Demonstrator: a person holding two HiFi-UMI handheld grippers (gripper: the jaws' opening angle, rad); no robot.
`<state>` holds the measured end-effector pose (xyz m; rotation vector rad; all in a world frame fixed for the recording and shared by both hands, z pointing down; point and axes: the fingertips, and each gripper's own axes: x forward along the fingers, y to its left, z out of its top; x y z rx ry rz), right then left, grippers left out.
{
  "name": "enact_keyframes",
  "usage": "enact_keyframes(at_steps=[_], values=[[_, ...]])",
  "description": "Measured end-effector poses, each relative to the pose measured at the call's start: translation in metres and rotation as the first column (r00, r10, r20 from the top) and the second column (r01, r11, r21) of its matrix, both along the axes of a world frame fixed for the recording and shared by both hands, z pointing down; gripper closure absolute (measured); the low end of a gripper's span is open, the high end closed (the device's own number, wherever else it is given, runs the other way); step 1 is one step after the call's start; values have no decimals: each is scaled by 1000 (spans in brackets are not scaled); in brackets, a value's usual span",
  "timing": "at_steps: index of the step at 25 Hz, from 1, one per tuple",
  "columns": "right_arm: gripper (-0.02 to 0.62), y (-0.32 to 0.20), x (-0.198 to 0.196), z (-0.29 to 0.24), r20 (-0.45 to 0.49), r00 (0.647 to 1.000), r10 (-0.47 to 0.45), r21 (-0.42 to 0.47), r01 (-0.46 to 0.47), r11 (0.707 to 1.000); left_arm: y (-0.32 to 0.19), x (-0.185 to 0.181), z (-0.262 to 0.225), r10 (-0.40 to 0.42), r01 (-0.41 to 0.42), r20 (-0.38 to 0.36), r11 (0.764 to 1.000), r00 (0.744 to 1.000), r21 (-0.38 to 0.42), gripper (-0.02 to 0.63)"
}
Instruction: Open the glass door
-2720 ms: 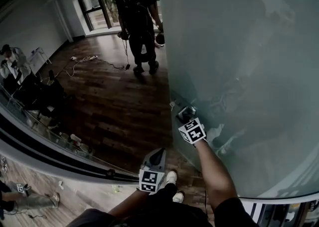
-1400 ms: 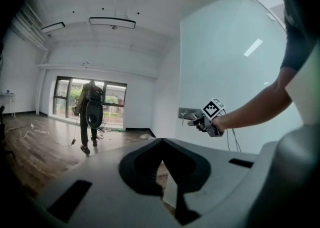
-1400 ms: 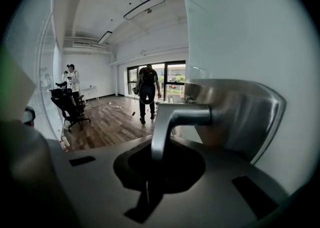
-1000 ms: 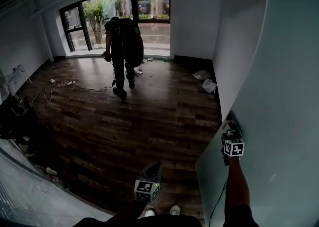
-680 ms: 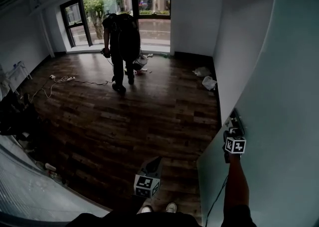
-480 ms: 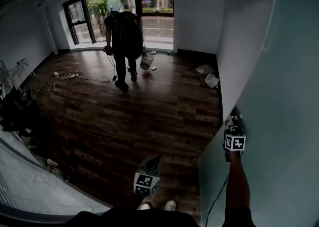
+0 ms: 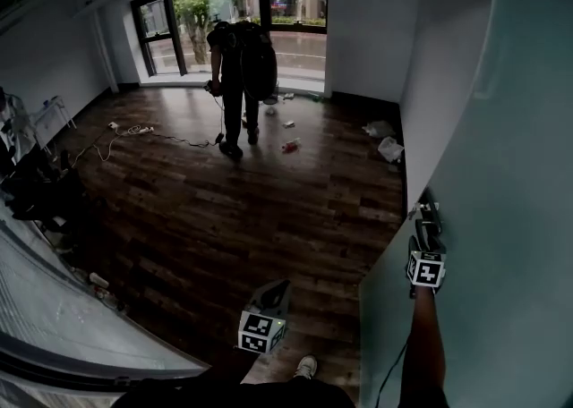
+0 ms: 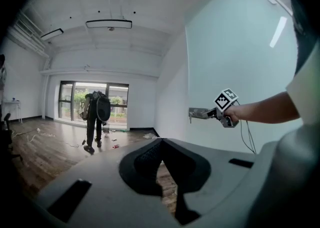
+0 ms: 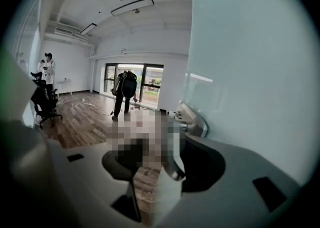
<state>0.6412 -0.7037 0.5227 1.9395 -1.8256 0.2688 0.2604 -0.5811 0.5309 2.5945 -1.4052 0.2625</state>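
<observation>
R gripper (image 7: 427,216) is up at the glass door (image 7: 510,147), which stands open on the right. Its own view: jaws just opened wide, handle (image 9: 194,121) at the tips, not pinched; head view can't show that. L gripper (image 8: 161,143) sits low, jaws together, empty.

frosted, pale-green glass door (image 7: 501,174) is swung wide open, upright along the right side; metal handle (image 9: 194,120) near its edge

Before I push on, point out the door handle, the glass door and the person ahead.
door handle (image 9: 196,121): right gripper view, middle of the lever.
glass door (image 7: 510,218): head view, frosted pane.
person (image 7: 251,62): head view, the backpack.
</observation>
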Motion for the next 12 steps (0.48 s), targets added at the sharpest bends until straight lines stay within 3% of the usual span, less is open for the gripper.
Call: enact_keyframes(at_steps=[5, 10, 12], values=[[399, 83, -60, -40, -28, 1000, 0, 204, 5, 979, 43, -49, 3, -27, 28, -15, 999, 1000, 23, 600], [403, 199, -155, -57, 5, 998, -68, 261, 65, 963, 110, -84, -9, -2, 3, -46, 999, 999, 37, 600], [466, 247, -190, -53, 21, 997, -69, 286, 60, 956, 137, -100, -15, 14, -11, -49, 998, 999, 57, 600]])
